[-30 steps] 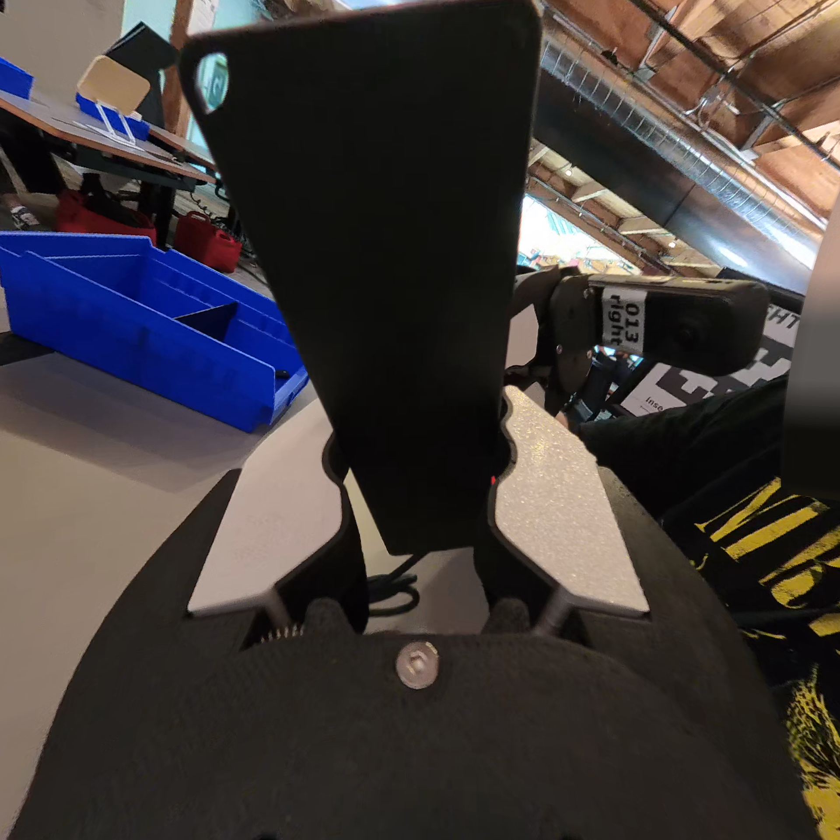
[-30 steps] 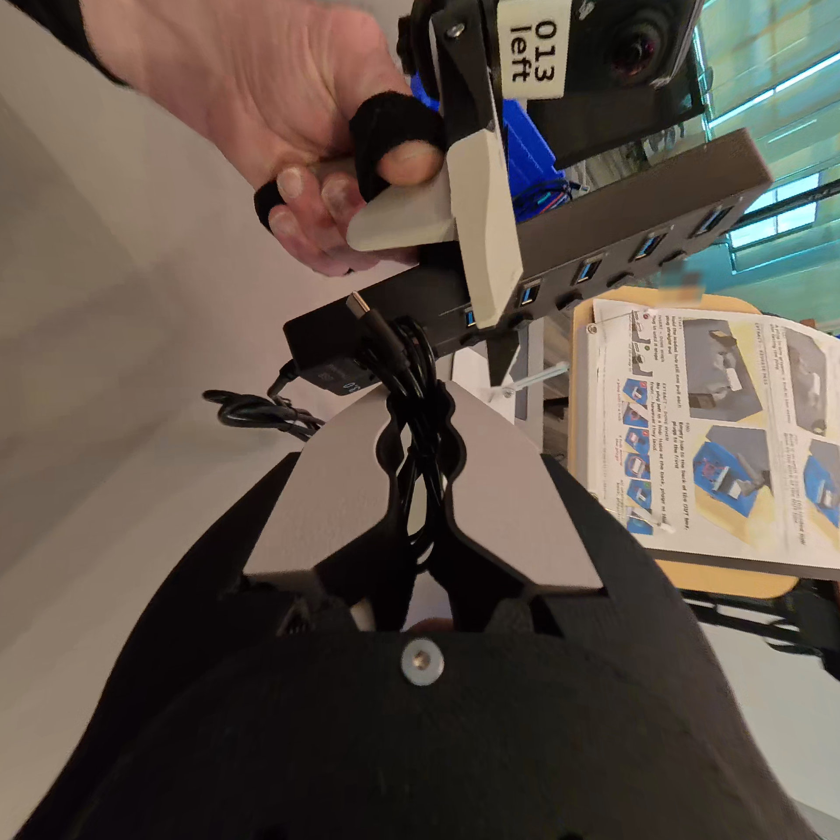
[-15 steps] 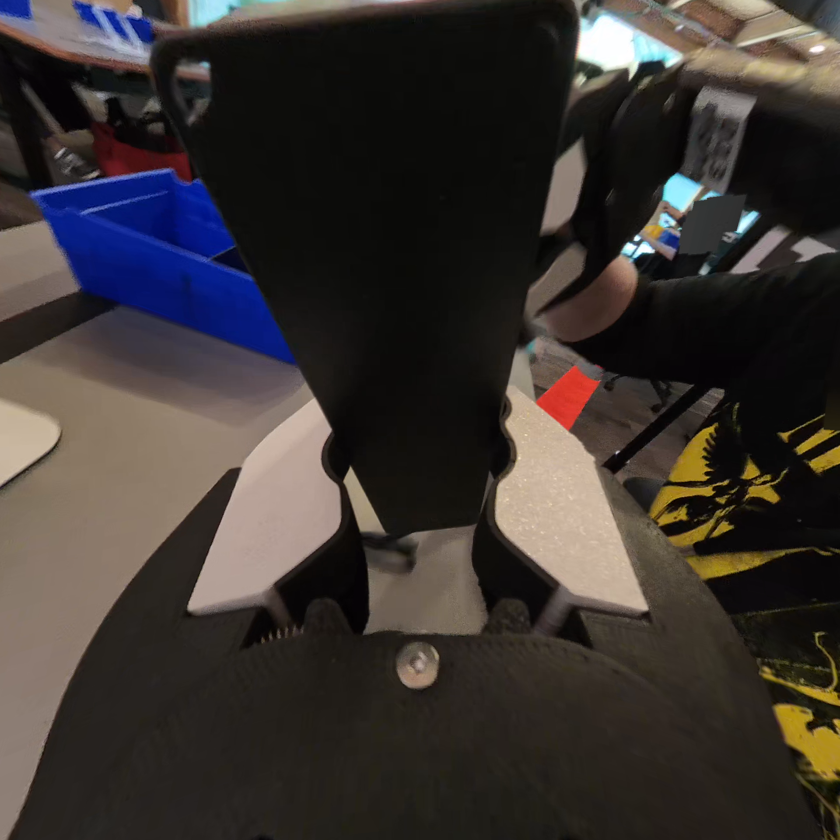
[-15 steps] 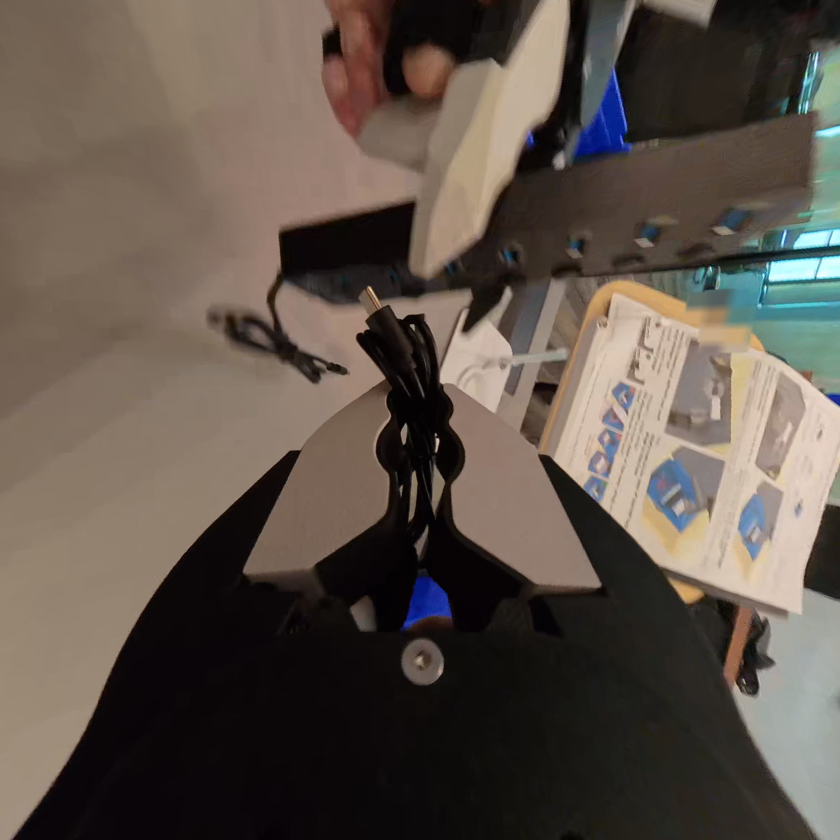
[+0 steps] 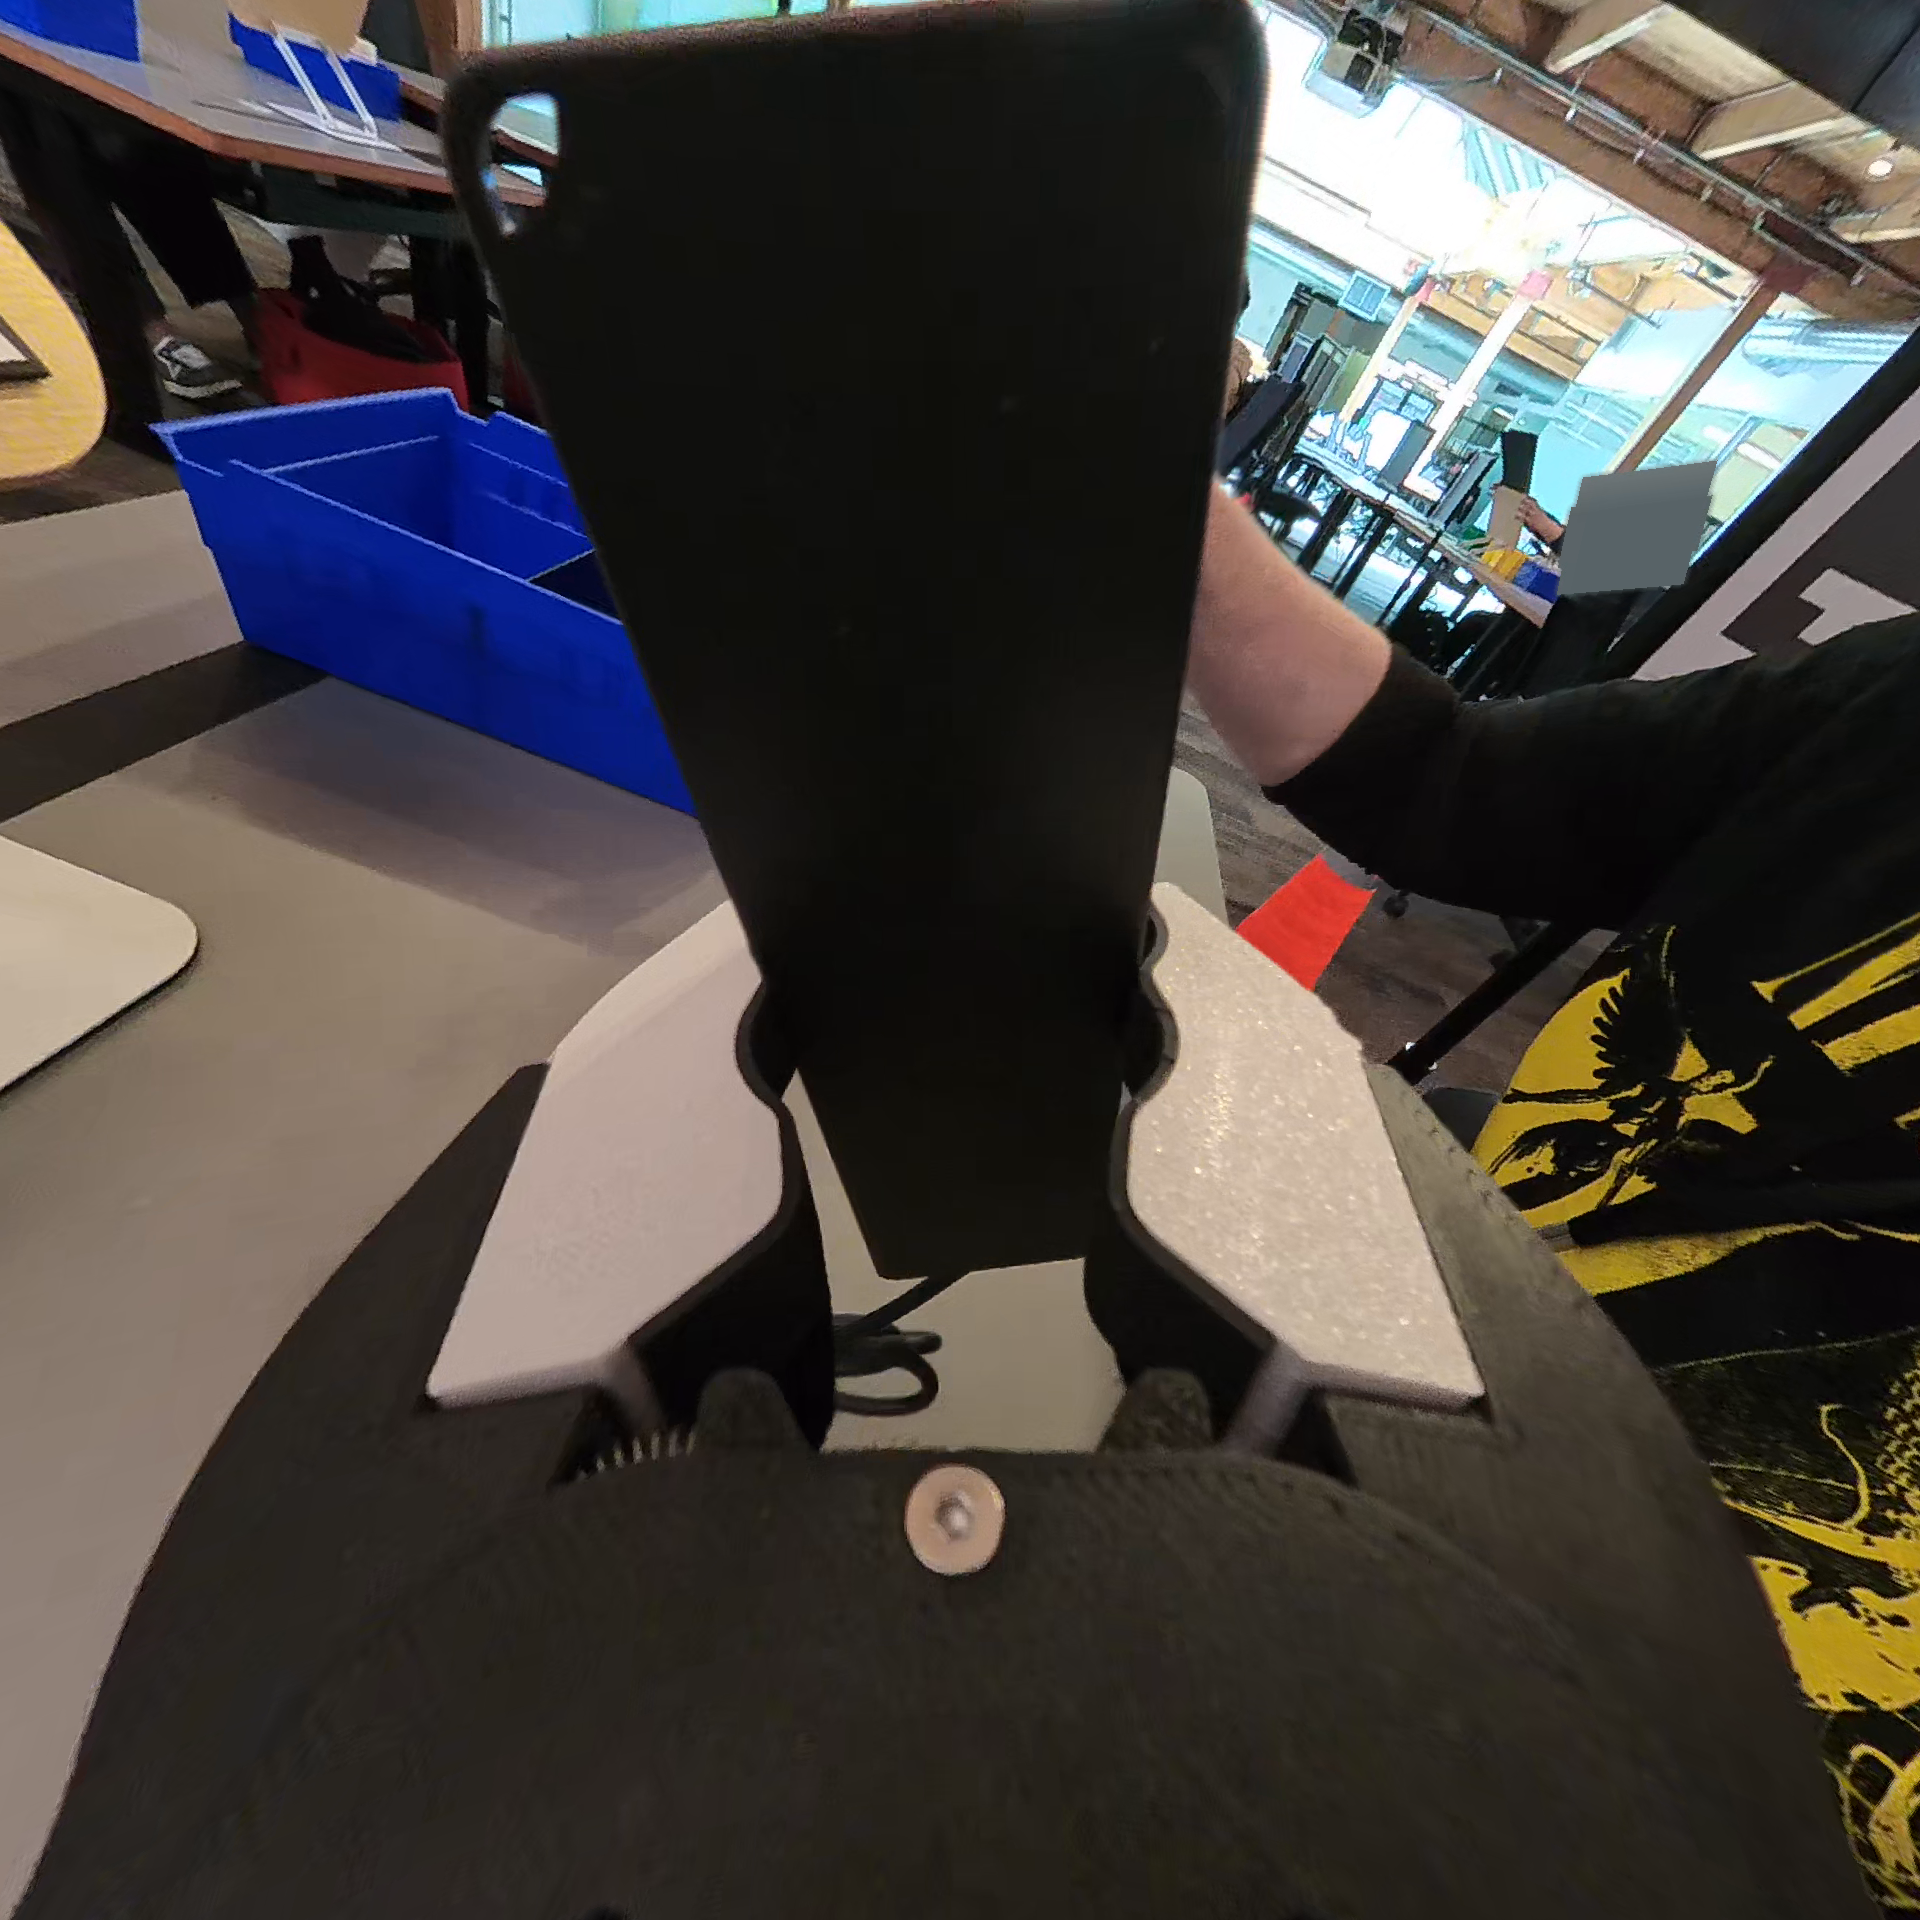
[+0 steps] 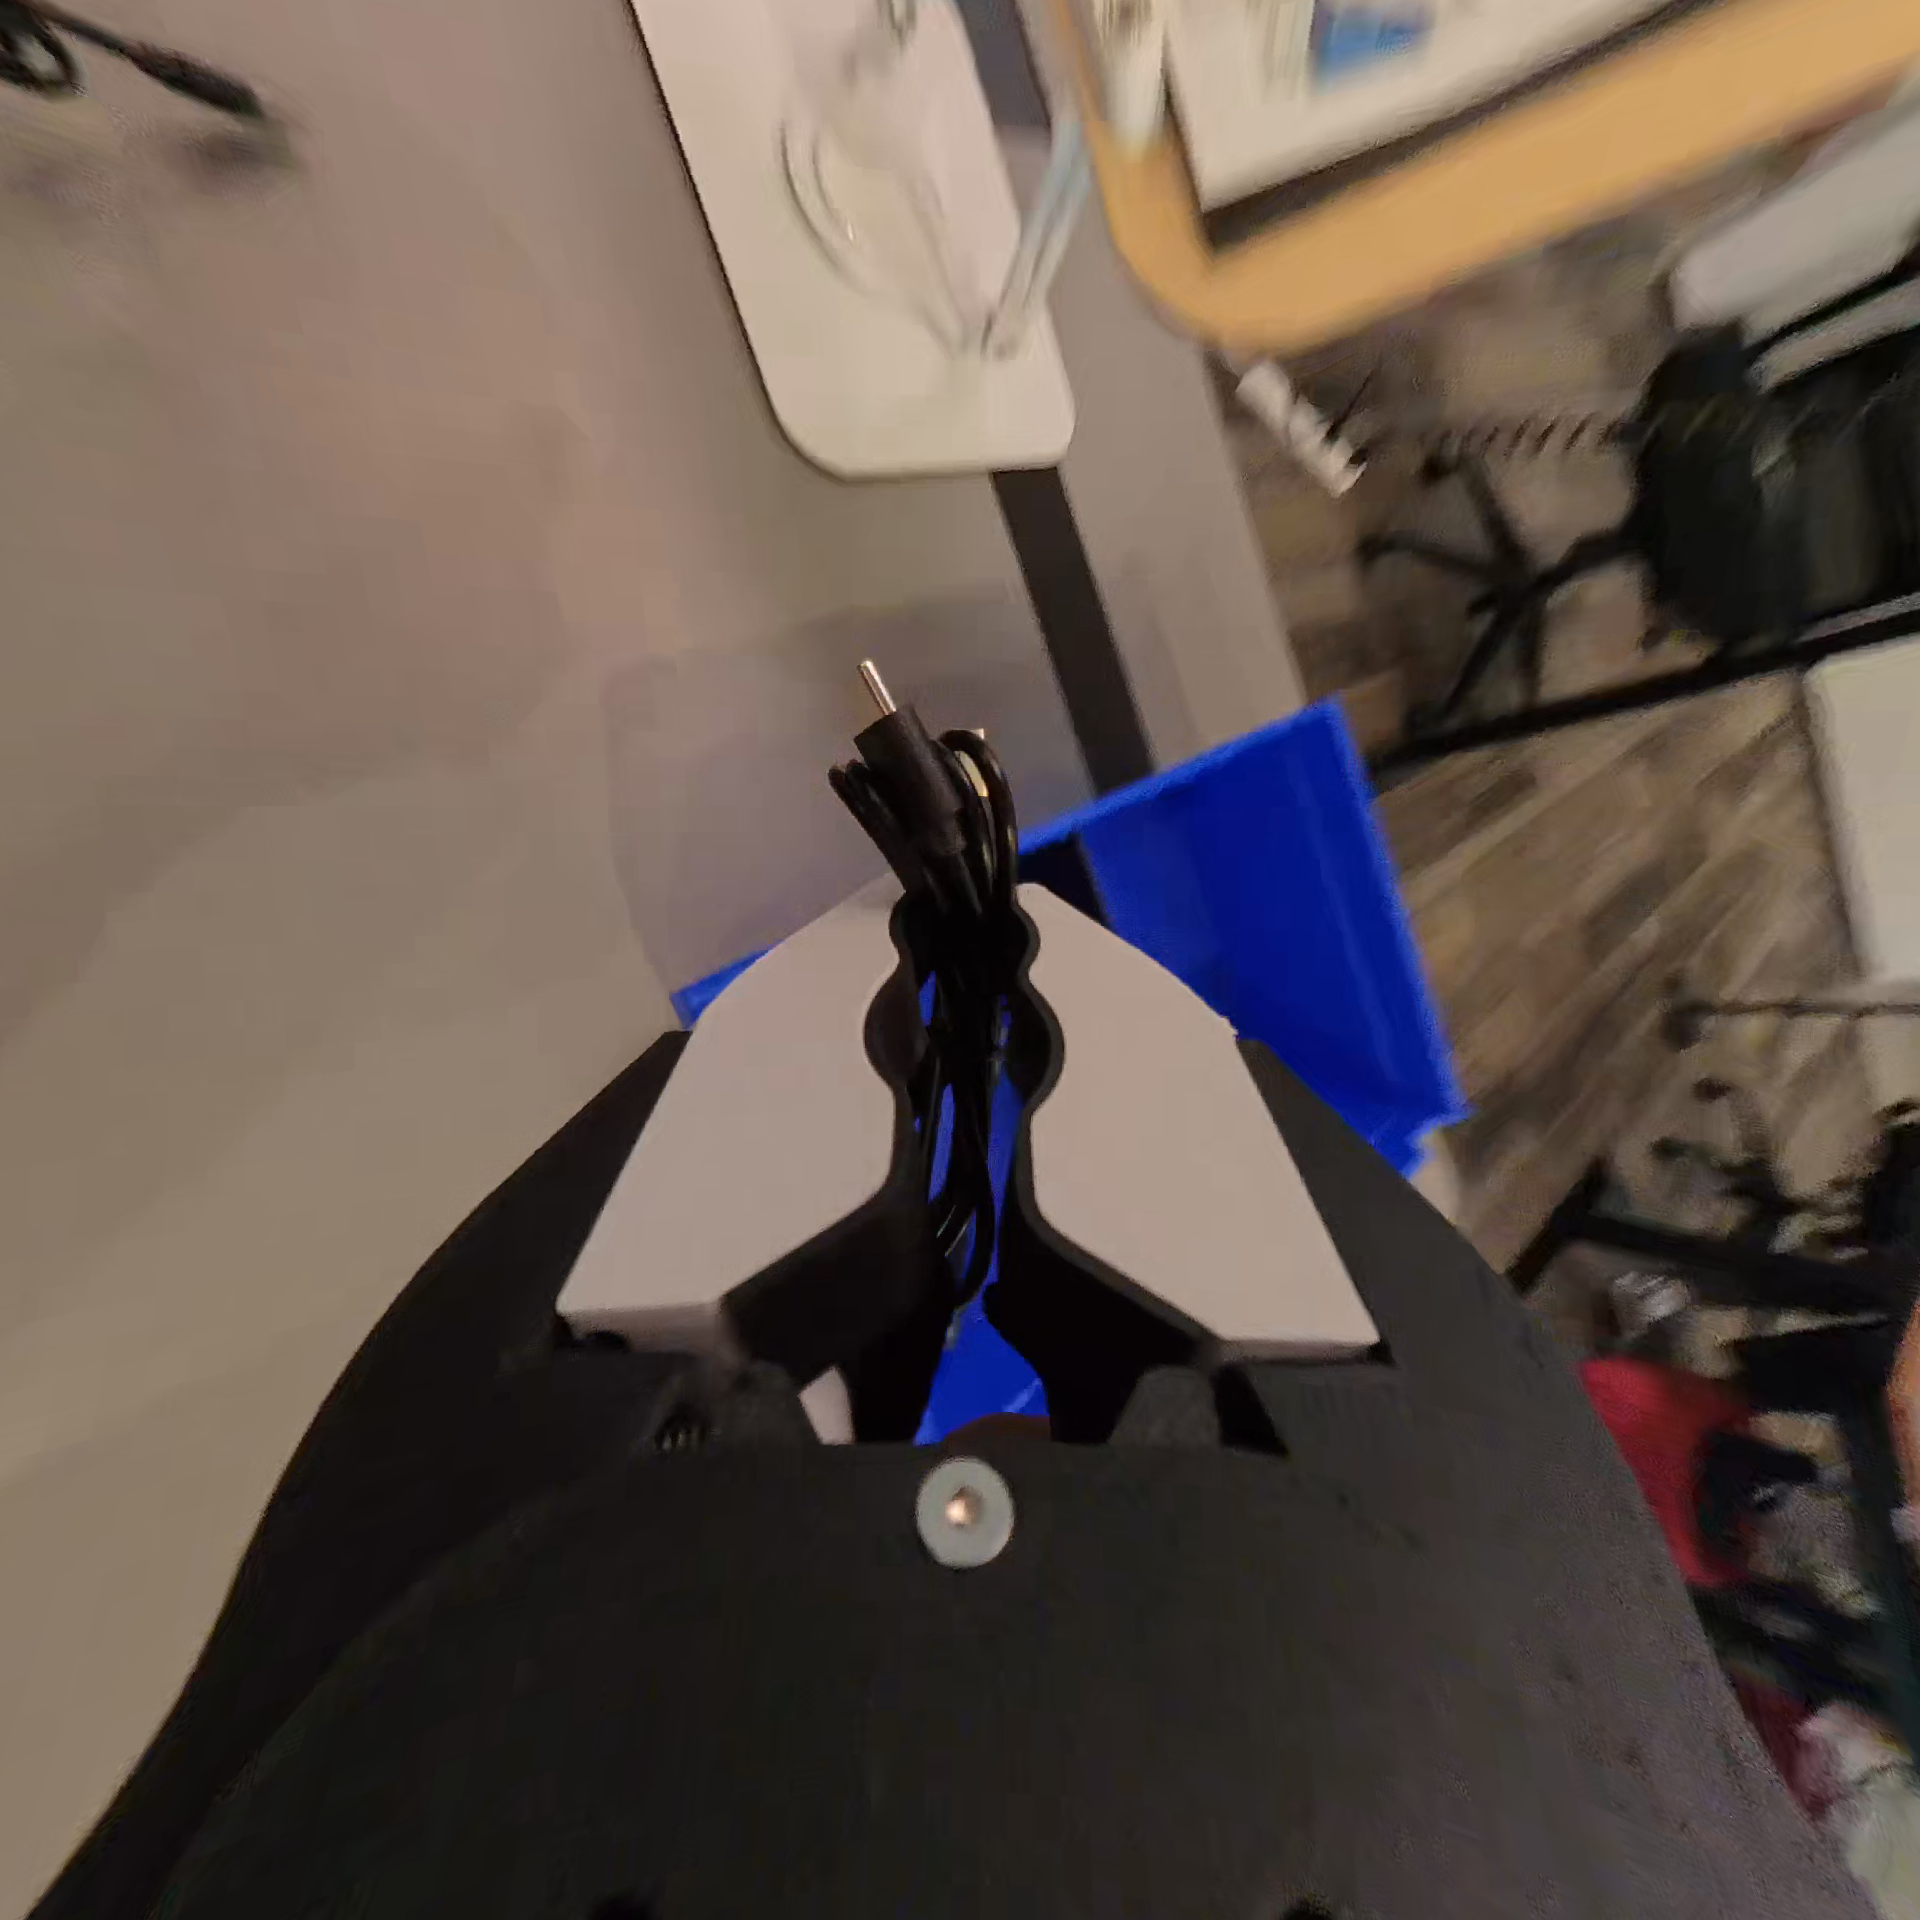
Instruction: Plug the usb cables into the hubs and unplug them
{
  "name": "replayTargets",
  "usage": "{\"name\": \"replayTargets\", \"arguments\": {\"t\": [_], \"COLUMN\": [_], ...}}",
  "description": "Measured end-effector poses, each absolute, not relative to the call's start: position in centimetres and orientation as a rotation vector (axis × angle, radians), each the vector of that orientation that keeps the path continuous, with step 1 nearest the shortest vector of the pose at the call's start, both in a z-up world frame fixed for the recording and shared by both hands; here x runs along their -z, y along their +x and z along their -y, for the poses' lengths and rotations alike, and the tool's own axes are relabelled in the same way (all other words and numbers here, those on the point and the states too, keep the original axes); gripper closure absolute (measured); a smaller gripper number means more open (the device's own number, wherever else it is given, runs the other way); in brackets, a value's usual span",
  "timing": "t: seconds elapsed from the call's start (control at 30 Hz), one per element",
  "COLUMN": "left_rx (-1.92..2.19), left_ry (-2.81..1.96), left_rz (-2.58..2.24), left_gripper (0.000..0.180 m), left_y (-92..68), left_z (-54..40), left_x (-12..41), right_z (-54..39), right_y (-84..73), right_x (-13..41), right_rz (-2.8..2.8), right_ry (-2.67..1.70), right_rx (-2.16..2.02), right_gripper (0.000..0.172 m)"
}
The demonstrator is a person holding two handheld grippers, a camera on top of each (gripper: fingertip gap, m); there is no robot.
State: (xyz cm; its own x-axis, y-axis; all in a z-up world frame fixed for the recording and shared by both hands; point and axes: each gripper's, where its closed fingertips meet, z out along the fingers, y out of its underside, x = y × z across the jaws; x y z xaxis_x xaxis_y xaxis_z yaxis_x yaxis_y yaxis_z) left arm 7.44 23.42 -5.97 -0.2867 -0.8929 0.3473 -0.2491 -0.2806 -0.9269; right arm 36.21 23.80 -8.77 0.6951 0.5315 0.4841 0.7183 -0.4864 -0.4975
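My left gripper [image 5: 951,1023] is shut on a long black USB hub [image 5: 883,520], which stands up between its pads and fills the middle of the left wrist view. Its ports are turned away from this view. My right gripper [image 6: 961,935] is shut on a bundled black USB cable [image 6: 940,821]; a plug with a silver tip sticks out above the fingers. The right gripper is over a blue bin [image 6: 1247,914] at the grey table's edge. The hub does not show in the right wrist view.
A blue bin [image 5: 416,582] sits on the grey table [image 5: 260,987] behind the hub. A person's forearm and black sleeve [image 5: 1507,769] are at the right. Another black cable [image 6: 125,73] lies on the table at top left. A wooden board [image 6: 1455,208] stands beyond the table. Tip to tip, the grippers are about 30 cm apart.
My right gripper has swung away from the hub with the cable bundle and now points over the blue bin at the table edge. The left gripper still holds the hub, tilted slightly.
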Motion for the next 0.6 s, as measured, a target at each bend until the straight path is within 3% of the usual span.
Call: {"name": "replayTargets", "arguments": {"t": [0.23, 0.33, 0.43, 0.6], "left_rx": [1.652, 1.655, 1.662, 1.709], "left_ry": [-1.440, -1.446, -1.447, -1.451], "left_rz": [-1.409, -1.408, -1.392, -1.334], "left_gripper": [0.118, 0.118, 0.118, 0.118], "left_y": [7.7, 8.1, 8.3, 8.9], "left_z": [-23.5, -23.5, -23.7, -24.4], "left_x": [5.9, 6.0, 5.9, 5.9], "right_z": [-26.2, -26.9, -27.0, -26.2], "right_y": [43.6, 44.8, 45.4, 39.9], "right_x": [18.2, 19.8, 18.3, 10.8], "right_rz": [0.772, 0.712, 0.620, 0.672], "right_ry": [-2.462, -2.512, -2.489, -2.250], "right_rx": [0.282, 0.215, 0.192, 0.196], "right_gripper": [0.158, 0.148, 0.122, 0.123]}}
